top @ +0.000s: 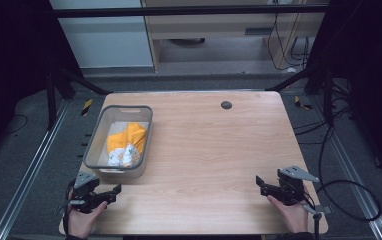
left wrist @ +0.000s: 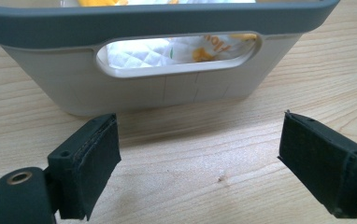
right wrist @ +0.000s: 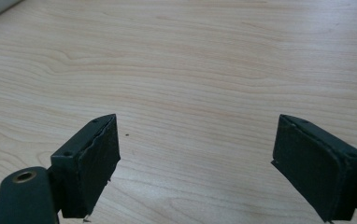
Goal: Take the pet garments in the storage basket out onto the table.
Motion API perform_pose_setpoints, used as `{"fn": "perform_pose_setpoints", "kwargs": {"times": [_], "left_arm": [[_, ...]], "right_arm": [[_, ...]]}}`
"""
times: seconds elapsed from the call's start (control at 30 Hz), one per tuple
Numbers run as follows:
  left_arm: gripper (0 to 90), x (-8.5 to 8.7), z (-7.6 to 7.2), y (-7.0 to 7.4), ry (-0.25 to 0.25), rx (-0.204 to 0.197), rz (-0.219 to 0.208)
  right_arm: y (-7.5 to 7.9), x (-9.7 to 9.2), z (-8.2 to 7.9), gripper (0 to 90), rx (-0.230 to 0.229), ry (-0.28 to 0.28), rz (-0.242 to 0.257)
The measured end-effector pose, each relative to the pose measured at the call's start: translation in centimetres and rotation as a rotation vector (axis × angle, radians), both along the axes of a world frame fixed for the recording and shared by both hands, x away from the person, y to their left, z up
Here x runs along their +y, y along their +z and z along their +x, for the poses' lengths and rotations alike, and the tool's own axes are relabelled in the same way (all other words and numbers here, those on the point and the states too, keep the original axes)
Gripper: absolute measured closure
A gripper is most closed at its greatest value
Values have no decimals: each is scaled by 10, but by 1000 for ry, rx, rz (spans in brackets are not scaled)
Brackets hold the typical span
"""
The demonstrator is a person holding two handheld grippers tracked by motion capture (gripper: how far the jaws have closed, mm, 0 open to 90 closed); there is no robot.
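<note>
Where the high view looked down on the worktop [top: 204,150], the grey basket [top: 95,145] sat at centre left holding an orange-and-white cloth [top: 125,145]; the left gripper [top: 110,193] at lower left and the right gripper [top: 262,184] at lower right were both released, holding nothing. Through the left gripper view, the basket's handle slot [left wrist: 176,53] filled the upper frame beyond spread jaws. Across the right gripper view, spread jaws flanked bare wood.

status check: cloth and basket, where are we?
Looks done: the orange-and-white cloth lies bunched inside the grey basket, nothing hanging over the rim. In hand: nothing. The left tool sits open just short of the basket's near end, facing its handle slot; the right tool is open over bare table on the far side. Left: whether the cloth goes in or comes out can't be told here.
</note>
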State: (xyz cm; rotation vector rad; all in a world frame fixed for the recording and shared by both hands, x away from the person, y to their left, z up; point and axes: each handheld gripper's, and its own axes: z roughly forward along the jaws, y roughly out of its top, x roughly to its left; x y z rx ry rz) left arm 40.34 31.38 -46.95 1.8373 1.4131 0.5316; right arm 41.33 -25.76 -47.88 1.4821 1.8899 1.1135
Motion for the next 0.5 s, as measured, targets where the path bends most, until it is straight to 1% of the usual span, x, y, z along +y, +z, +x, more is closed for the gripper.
{"fn": "perform_pose_setpoints", "kwargs": {"times": [0.03, 0.13, 0.23, 0.3, 0.37, 0.47, 0.5], "left_arm": [[117, 0, 0, 1, 2, -3, -5], [120, -1, -1, 2, -4, -6, -9], [127, -2, -2, 5, -14, -10, -9], [131, -4, -4, 9, -23, -21, -9], [135, -4, -4, 11, -22, -27, -13], [142, -4, -5, 16, -24, -45, -22], [142, -4, -5, 16, -24, -45, -22]], "right_arm": [[0, 0, 0, 146, -4, -3, -7], [1, 0, -1, 147, -11, -1, -3], [0, 1, 0, 146, -4, 7, -9], [0, 3, -1, 146, -3, 11, -11], [0, 3, -1, 146, -5, 12, -15], [0, 4, -1, 146, -12, 17, -28], [0, 4, -1, 146, -12, 17, -28]]}}
